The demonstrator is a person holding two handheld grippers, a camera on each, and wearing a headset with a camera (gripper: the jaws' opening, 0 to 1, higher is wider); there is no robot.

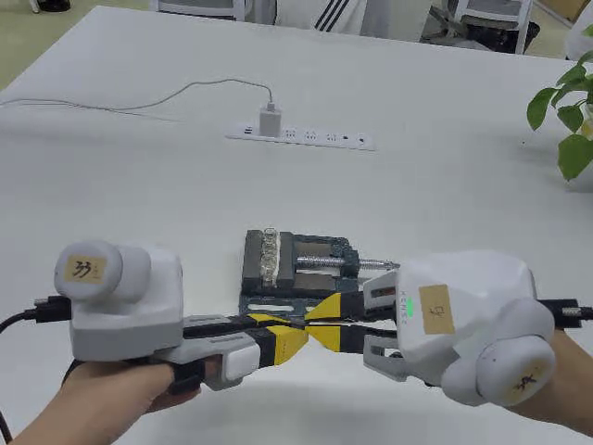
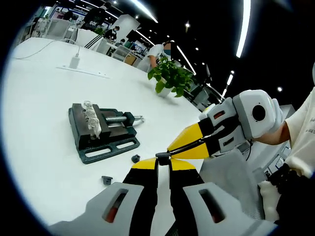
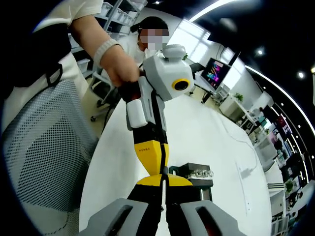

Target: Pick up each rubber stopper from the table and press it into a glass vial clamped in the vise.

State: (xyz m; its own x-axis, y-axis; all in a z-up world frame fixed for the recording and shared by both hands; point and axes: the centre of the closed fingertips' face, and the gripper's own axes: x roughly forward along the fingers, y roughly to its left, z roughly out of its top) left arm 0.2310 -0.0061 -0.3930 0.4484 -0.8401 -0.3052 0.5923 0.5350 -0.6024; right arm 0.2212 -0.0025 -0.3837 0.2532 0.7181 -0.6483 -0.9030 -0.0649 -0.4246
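Bottom of the head view: the left tool [image 1: 298, 331] and the right tool [image 1: 320, 326] meet nose to nose just above the white counter [image 1: 139, 204]. Both have their jaws squeezed together at the tips, and both look pinched onto one small dark rubber stopper [image 2: 163, 155] right where they touch. Honestly can't tell which one really has the hold. In the left gripper view, two more stoppers lie loose on the counter, one [image 2: 135, 158] just left of the tips and another [image 2: 107, 180] lower left. Just behind them, mid-frame, the dark vise [image 1: 255, 264] clamps a row of clear glass vials [image 1: 270, 252]. Farther up there's a power strip [image 1: 301, 136] with a charger [image 1: 270, 120] plugged in, and a plant [image 1: 570, 111] at the right edge.
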